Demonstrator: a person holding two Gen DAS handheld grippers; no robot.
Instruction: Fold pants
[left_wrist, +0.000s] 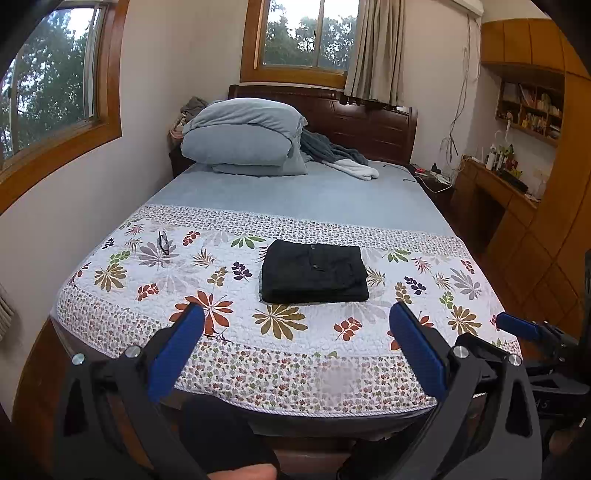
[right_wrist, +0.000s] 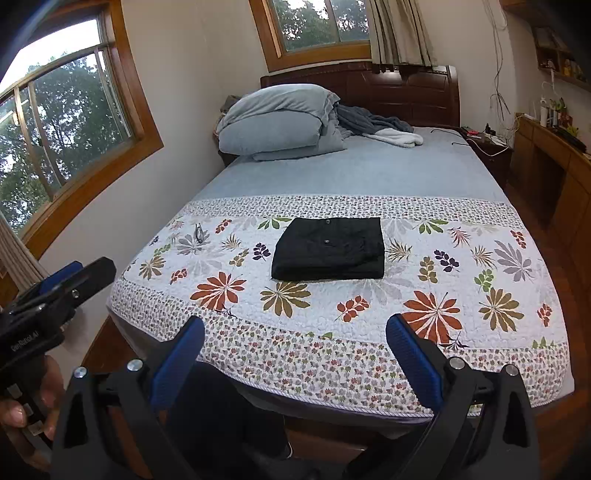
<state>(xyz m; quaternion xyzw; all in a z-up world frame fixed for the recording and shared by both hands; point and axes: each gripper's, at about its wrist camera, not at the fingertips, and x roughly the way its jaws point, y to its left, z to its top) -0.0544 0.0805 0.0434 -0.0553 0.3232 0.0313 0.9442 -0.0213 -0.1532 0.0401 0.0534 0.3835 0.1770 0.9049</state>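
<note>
Holding both tongs, left (left_wrist: 295, 325) and right (right_wrist: 295, 328), released and clear, you risk unsettling the folded pants (left_wrist: 314, 273) by re-gripping.

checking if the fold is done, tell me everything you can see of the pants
The pants are black, of a matte woven-looking cloth, folded into a compact, roughly rectangular stack of several layers. Two small buttons show on the top face. They lie flat on the floral quilt, mid-bed, touching nothing else. Both claws are open and well short of them.
</note>
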